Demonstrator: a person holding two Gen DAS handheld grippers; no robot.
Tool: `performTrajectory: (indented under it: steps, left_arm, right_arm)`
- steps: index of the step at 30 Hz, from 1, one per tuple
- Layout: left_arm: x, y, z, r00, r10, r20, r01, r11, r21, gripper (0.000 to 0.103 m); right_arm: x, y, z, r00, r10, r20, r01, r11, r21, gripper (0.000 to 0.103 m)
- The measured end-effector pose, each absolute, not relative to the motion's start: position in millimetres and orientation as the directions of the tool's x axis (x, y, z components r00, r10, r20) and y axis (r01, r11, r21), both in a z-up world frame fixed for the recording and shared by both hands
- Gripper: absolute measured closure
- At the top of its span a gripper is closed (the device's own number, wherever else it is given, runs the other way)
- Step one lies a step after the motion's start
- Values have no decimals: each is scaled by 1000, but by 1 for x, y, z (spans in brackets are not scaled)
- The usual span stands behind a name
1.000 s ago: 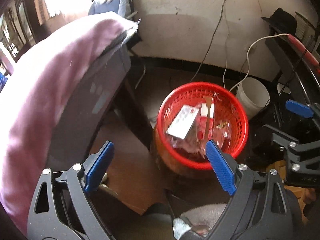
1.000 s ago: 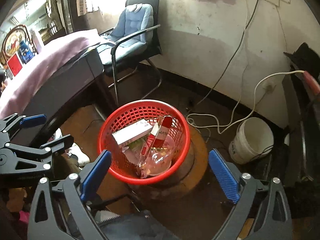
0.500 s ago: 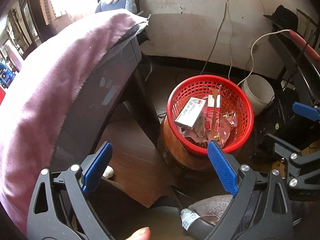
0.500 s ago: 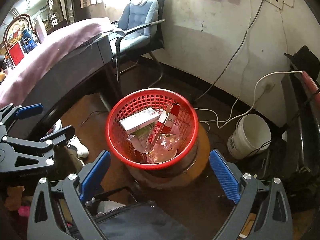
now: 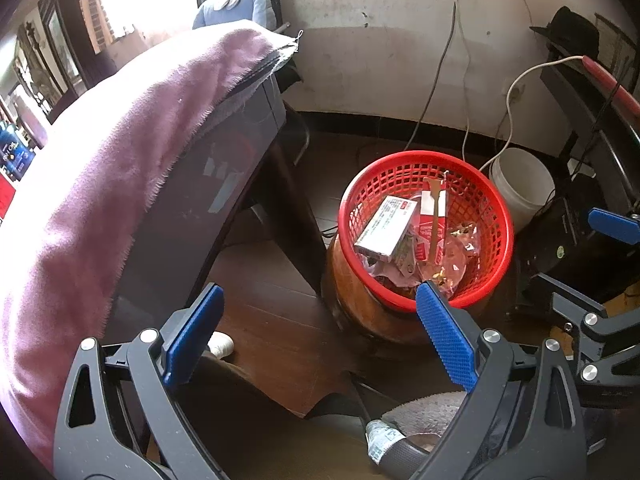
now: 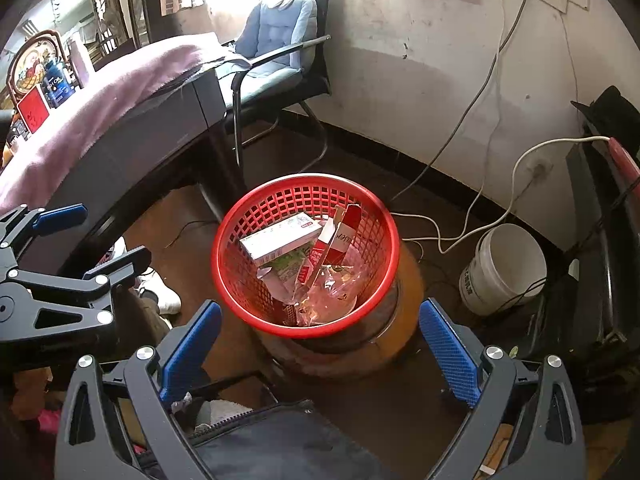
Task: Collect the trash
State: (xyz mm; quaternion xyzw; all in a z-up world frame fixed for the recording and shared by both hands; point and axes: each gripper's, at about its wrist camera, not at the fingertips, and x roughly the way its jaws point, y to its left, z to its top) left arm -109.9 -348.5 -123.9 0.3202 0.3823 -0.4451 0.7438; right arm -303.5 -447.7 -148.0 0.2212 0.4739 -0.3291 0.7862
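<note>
A dim room with a stained wall (image 6: 400, 60) and dark floor holds a desk under a pink cloth (image 5: 112, 168). A red mesh basket (image 6: 304, 184) sits on a brown stool, holding a white carton (image 6: 280, 240) lying tilted and a red-white box (image 6: 340, 236) standing upright. The left gripper (image 5: 316, 336) and right gripper (image 6: 320, 356) both gape wide, empty.

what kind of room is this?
Probably a lived-in home room or small home office. A desk draped with a purple cloth, a cushioned office chair by the window, and a red waste basket of cartons and wrappers on the dark floor, cables trailing down a stained wall.
</note>
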Motion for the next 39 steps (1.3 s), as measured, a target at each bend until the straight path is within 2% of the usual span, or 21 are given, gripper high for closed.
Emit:
performTrajectory:
  steps: [39]
  left_arm:
    - [-114, -351, -125, 307, -412, -858, 914, 379, 145, 10]
  right_arm:
    - [-303, -447, -151, 340, -293, -893, 727, 685, 52, 6]
